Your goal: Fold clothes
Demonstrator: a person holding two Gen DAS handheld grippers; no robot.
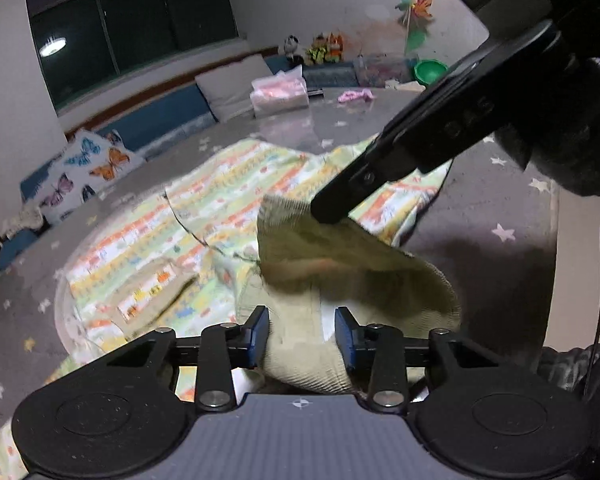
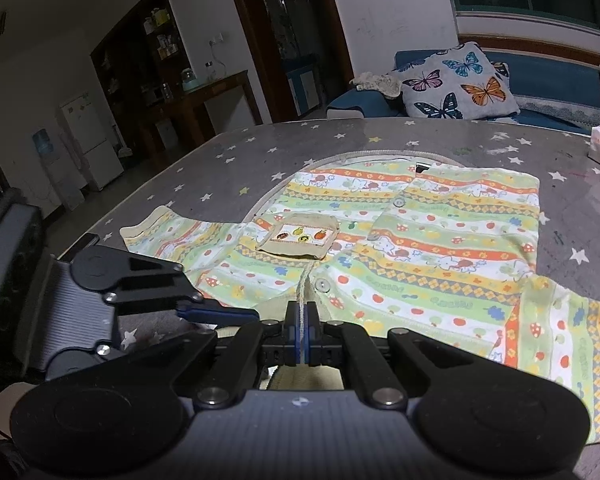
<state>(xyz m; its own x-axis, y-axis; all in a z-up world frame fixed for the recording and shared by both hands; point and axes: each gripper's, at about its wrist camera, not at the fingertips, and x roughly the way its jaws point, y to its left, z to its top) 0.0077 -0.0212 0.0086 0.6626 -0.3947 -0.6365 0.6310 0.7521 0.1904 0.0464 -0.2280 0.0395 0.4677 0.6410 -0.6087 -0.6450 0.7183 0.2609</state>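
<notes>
A child's striped, printed cotton shirt (image 2: 440,248) in pale green, orange and yellow lay spread front-up on the grey star-patterned desk (image 2: 260,152), its buttons and small beige chest pocket (image 2: 300,242) facing up. The ribbed beige collar (image 1: 340,264) at the near end was lifted off the desk. The right tool (image 2: 301,330) had its fingers pressed together on the collar's edge, a thin strip of cloth pinched between the blue pads. The left tool (image 1: 302,334) sat just beside it with the collar fabric between its two fingers; those fingers stood apart, and I could not tell whether the pads pressed the cloth. Farther off on the desk stood a pink tissue pack (image 1: 280,94), and beyond its edge a butterfly-print cushion (image 2: 460,82) rested on a blue sofa (image 2: 548,76).
</notes>
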